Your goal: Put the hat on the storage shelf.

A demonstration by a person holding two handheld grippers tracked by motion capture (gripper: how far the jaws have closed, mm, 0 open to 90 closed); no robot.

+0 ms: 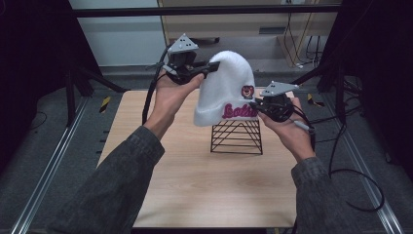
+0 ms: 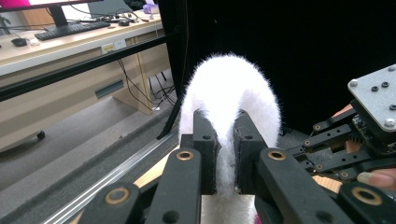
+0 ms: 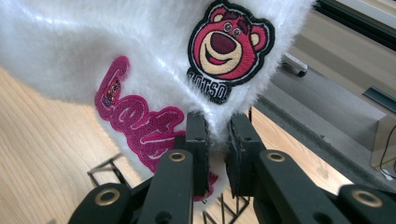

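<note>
High view, grippers [image 1: 213,67] [image 1: 257,104] pinching hat [image 1: 226,85]

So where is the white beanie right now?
In the high view the white beanie hangs mid-table just above the black wire stand, pinched between the left gripper and right gripper.

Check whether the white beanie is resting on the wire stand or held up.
Held up: the left claw pinches the white beanie at its crown, the right claw at its brim, just above the wire stand.
</note>
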